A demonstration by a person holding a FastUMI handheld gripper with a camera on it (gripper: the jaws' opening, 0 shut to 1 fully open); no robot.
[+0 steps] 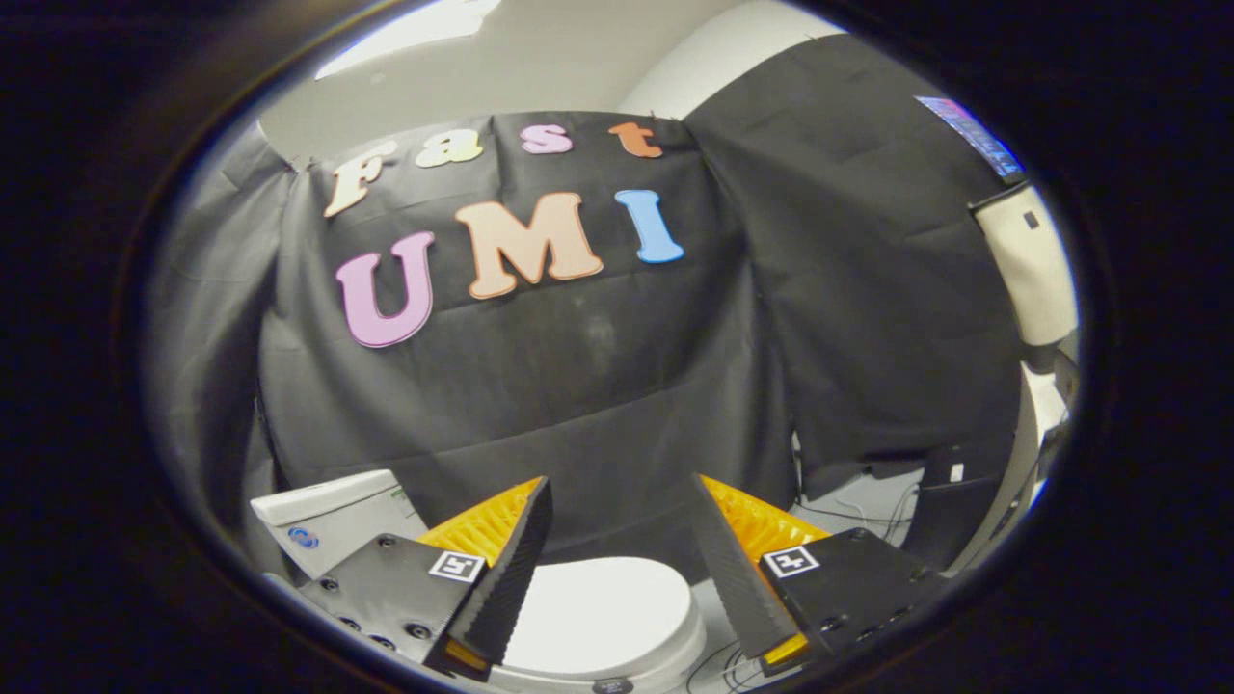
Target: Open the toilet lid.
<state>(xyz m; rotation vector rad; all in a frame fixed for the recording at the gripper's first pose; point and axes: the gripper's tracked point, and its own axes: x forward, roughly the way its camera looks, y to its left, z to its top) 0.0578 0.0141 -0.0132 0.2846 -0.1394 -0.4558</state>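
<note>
Between and below the two fingers lies the toilet lid (603,612), a white, rounded cover seen from above and closed flat over the bowl. Gripper (622,569): spread wide, with a broad gap between the two tips; nothing is held and neither tip touches the lid. Each of the fingers (506,569) has a dark ribbed inner pad and an orange ribbed outer face, and each is mounted on a black block bearing a small square black-and-white marker (456,565). The pads slant inward toward each other at the base and diverge at the tips. The lid's near portion shows in the gap between the pads, partly covered by the left pad on one side; its rounded edge curves toward the right pad. How high the tips stand above the lid cannot be told. Left of the left finger stands a white box-shaped unit (333,516) with a blue round mark on its face, close beside the toilet. Right of the right finger, thin cables (733,665) trail over the pale floor (858,501). Beyond the fingers hangs the black cloth wall (598,386) of the booth.
</note>
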